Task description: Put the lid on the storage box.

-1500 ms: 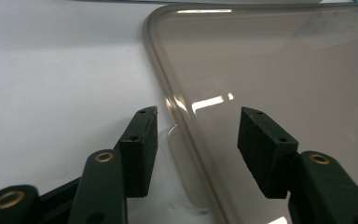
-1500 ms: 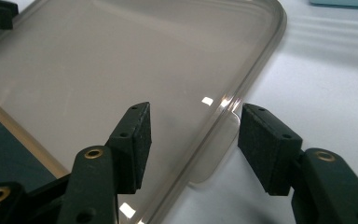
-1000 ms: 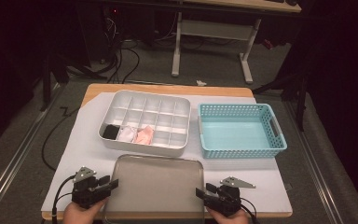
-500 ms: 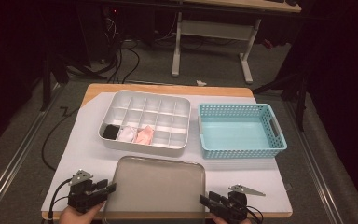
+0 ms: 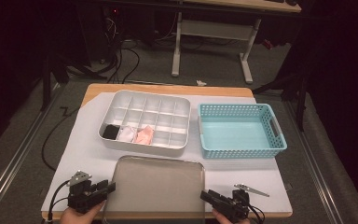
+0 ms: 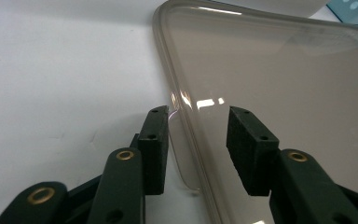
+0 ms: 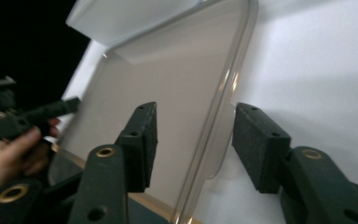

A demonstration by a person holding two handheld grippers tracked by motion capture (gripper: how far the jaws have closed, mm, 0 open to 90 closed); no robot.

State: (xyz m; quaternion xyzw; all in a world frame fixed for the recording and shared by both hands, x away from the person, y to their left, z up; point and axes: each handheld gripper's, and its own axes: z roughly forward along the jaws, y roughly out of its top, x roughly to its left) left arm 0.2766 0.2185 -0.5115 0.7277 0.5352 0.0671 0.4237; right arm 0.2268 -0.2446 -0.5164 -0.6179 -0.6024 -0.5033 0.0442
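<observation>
A clear, grey-tinted lid point(image 5: 156, 186) lies flat on the white sheet at the table's front middle. My left gripper point(image 5: 108, 186) sits at its left rim, and in the left gripper view the rim point(image 6: 179, 112) runs between the pads point(image 6: 156, 140) without being pinched. My right gripper point(image 5: 206, 194) sits at the lid's right rim point(image 7: 219, 135), which passes between its spread pads point(image 7: 258, 144). Both pairs of jaws have just been closing with the rim between them, and both still stand open. The left hand and its gripper point(image 7: 23, 119) appear beyond the lid in the right gripper view.
Behind the lid stands a white compartment box point(image 5: 182, 142) holding a black, a white and a pink item in its front row. To its right is an empty teal basket point(image 5: 279, 135). The table's wooden front edge point(image 5: 168, 215) runs just under the lid.
My right gripper has slid slightly toward the table's front edge and to the right. My left gripper has hardly shifted. The lid, box and basket lie as before.
</observation>
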